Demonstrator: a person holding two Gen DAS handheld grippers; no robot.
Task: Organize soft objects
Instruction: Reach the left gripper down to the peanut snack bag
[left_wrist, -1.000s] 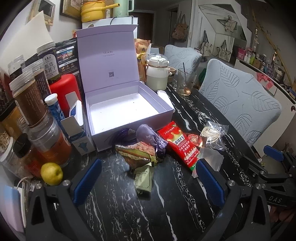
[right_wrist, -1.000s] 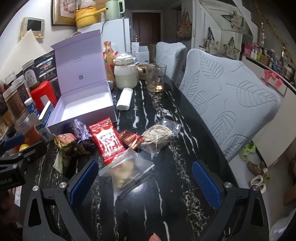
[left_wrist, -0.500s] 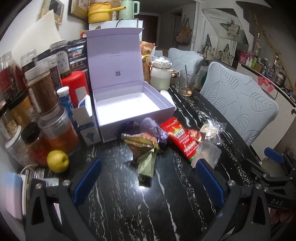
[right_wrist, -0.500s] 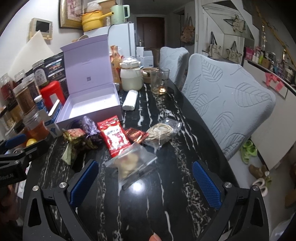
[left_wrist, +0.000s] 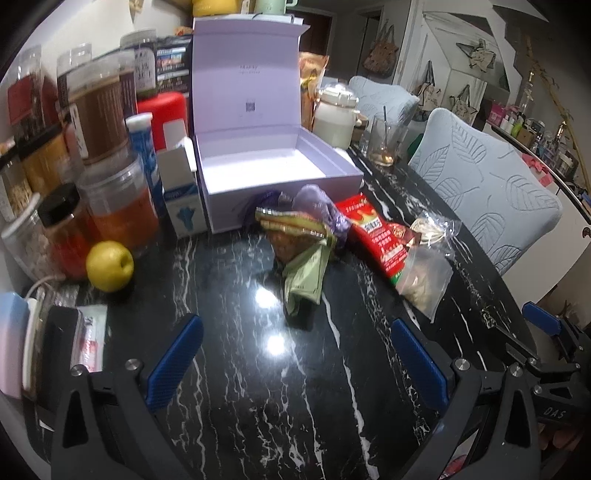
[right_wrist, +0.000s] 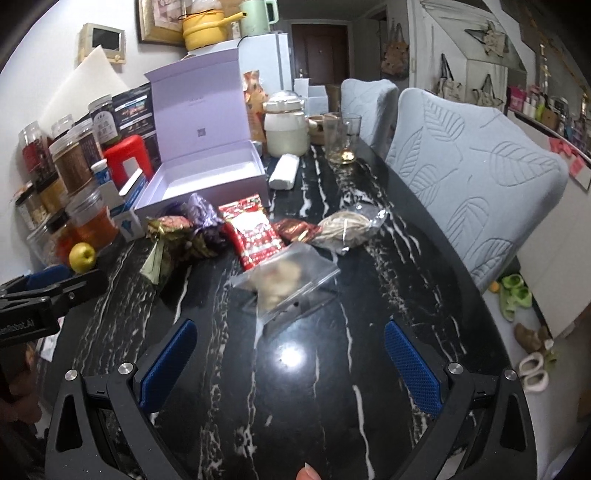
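Several soft packets lie in a loose row on the black marble table (right_wrist: 332, 387), just in front of the open lilac box (right_wrist: 207, 173): a green sachet (left_wrist: 306, 277), a purple bag (right_wrist: 201, 212), a red snack packet (right_wrist: 255, 232), a small brown wrapper (right_wrist: 295, 229), a clear bag of pale cord (right_wrist: 347, 227), and a clear zip bag (right_wrist: 288, 280) nearest the cameras. Both grippers, left gripper (left_wrist: 295, 354) and right gripper (right_wrist: 288, 354), hang above the table with jaws spread wide and nothing between them. Jars (left_wrist: 99, 122) and a yellow apple (left_wrist: 109, 266) crowd the table's left side; two pale chairs (right_wrist: 472, 177) stand to the right.
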